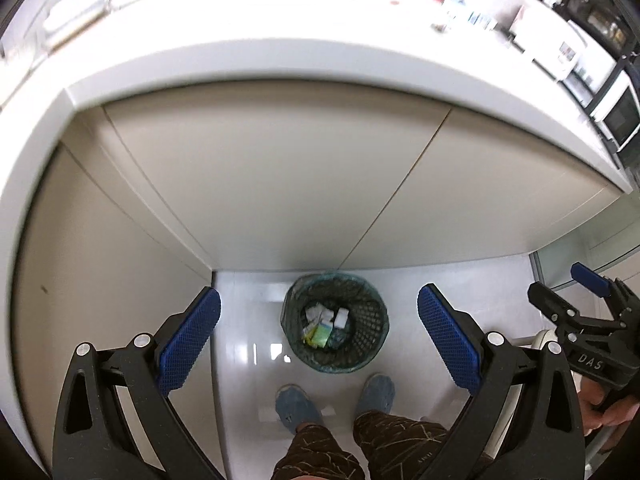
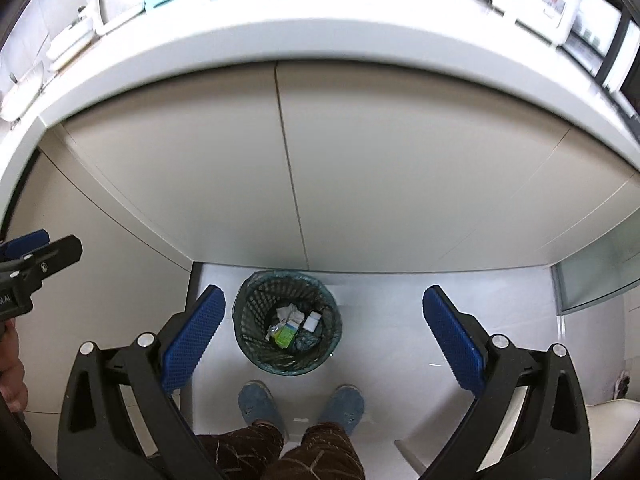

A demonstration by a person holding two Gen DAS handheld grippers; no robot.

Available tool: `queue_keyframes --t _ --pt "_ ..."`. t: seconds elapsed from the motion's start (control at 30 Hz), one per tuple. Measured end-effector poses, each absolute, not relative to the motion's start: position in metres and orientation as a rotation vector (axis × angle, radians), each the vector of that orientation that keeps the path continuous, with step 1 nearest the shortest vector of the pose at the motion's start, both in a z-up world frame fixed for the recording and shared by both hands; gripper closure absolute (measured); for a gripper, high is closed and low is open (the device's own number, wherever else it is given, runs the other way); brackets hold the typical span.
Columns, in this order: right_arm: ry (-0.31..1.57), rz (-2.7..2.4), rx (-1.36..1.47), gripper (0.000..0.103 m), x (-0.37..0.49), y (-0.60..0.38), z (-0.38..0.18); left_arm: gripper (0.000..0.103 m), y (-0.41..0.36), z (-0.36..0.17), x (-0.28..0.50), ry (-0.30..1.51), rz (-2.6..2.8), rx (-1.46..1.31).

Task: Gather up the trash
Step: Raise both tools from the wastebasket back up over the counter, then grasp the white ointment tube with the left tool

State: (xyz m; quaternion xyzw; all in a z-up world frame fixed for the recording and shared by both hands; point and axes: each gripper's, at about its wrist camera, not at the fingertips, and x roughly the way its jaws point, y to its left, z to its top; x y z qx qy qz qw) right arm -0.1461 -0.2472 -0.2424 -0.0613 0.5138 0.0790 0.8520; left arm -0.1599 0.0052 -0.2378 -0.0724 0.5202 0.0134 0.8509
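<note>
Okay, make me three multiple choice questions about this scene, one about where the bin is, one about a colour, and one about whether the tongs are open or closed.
1. Where does the mesh bin stand?
A. on the counter
B. on the floor by the cabinet
C. on a chair

2. What colour are the pads of the tongs?
A. red
B. yellow
C. blue

3. How are the left tongs and right tongs?
A. both open, empty
B. both shut
C. one holding paper

Answers: 1 B, it sits on floor tiles before the feet. 2 C, the pads are blue. 3 A, wide gaps, nothing between.

Blurred, overexposed countertop clutter [image 1: 460,4]
</note>
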Motion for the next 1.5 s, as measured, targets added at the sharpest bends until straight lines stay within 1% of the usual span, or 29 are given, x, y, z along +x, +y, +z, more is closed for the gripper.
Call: queue_keyframes --t 0.2,0.3,0.43,0.6,0.83,1.07,1.23,1.5 --pt "1.024 0.143 -0.110 0.008 -0.139 -0.255 -0.177 0.006 0.007 -0.183 -0.152 1.049 0.021 -0.147" --pt "1.027 0.138 -0.064 0.008 -0.134 -0.258 -0.147 0.006 0.014 -0.153 -0.148 1.020 0.019 -0.165" --pt "1.020 0.132 -0.034 0.008 -0.125 -0.253 -0.113 0.006 0.019 -0.121 -0.144 0.985 0.015 -0.155" --pt "0.975 0.097 -0.064 0.008 -0.120 -0.244 -0.081 0.006 0.026 -0.090 -0.138 0.945 -0.008 -0.120" --pt "0.967 0.079 -0.044 0.008 -0.117 -0.240 -0.069 0.006 0.032 -0.065 -0.126 0.940 -0.021 -0.112" --pt "0.943 0.065 -0.061 0.008 -0.090 -0.246 -0.055 0.006 0.021 -0.059 -0.095 0.947 -0.035 -0.106" --pt "0.951 0.073 -0.064 0.008 -0.045 -0.257 -0.057 0.006 0.008 -0.057 -0.055 0.946 -0.022 -0.091" --pt "0.942 0.129 -0.100 0.008 0.062 -0.277 -0.050 0.006 -0.013 -0.056 0.034 0.946 0.007 -0.079"
